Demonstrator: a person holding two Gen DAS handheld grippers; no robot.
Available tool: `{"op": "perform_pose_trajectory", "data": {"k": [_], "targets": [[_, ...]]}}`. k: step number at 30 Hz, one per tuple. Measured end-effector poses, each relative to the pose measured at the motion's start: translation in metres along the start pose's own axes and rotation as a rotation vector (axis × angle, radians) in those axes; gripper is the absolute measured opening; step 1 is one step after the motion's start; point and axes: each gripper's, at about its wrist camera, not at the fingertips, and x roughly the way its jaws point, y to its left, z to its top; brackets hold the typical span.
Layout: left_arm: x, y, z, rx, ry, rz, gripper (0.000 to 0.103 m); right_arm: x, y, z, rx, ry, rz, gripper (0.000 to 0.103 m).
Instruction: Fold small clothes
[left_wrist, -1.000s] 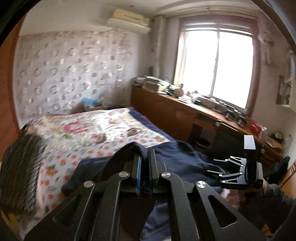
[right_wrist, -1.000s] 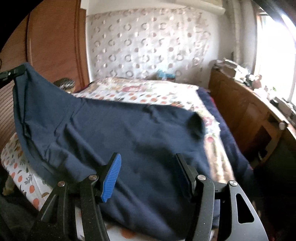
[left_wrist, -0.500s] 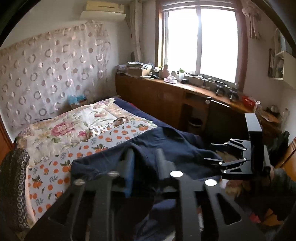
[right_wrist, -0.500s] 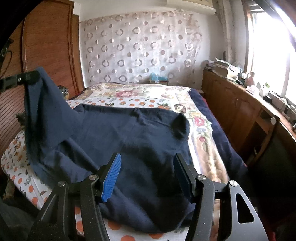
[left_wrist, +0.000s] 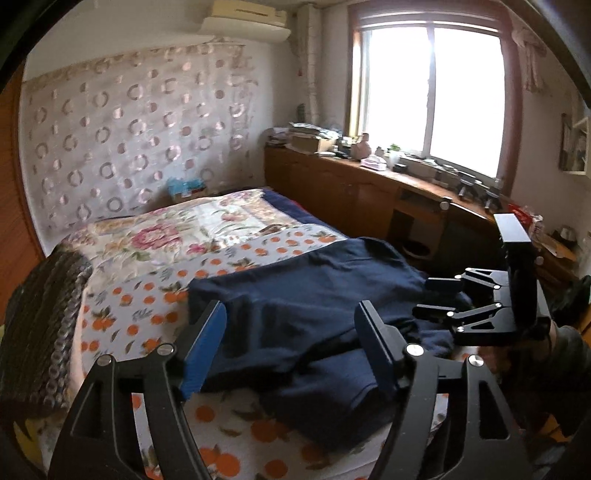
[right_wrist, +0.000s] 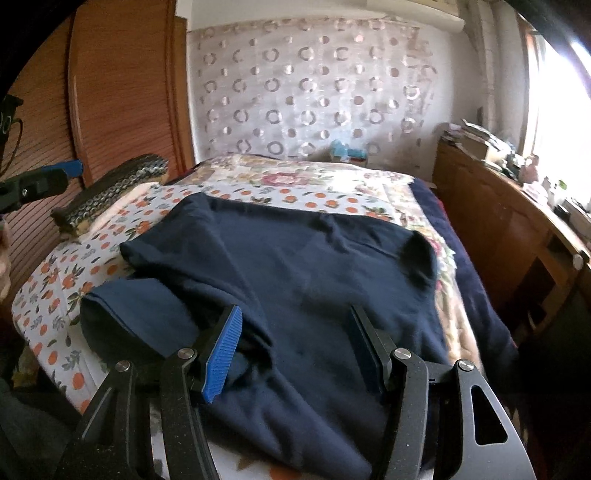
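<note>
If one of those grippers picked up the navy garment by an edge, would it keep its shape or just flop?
The navy garment would probably flop: it lies in soft creases and follows the bed. It looks light and thin at its folded edge. Likely not slippery; the weave looks matte.

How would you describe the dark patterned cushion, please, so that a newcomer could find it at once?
Start at the bed with the orange-print sheet, and look to its edge beside the wooden wardrobe. The cushion lies there, apart from the navy garment. Its dark, chain-like pattern sets it apart from the plain navy cloth and the floral bedding.
</note>
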Motion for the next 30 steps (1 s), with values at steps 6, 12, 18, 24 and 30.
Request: {"op": "perform_pose_trajectory", "data": {"k": [6, 12, 18, 24, 30], "targets": [[-0.002, 0.021, -0.019, -0.045, 0.013, 0.049, 0.073, 0.018, 0.002, 0.001, -0.019, 0.05, 0.047, 0.061], [-0.001, 0.038, -0.035, -0.084, 0.033, 0.071, 0.073, 0.037, -0.006, 0.002, -0.041, 0.136, 0.094, 0.06], [0.0, 0.048, -0.046, -0.114, 0.048, 0.081, 0.073, 0.034, -0.007, 0.008, -0.089, 0.144, 0.128, 0.023], [0.0, 0.05, -0.051, -0.124, 0.055, 0.091, 0.073, 0.003, -0.003, 0.019, -0.098, 0.026, 0.136, 0.009], [-0.002, 0.052, -0.052, -0.126, 0.05, 0.097, 0.073, -0.057, -0.006, 0.044, -0.093, -0.144, 0.14, 0.009]]}}
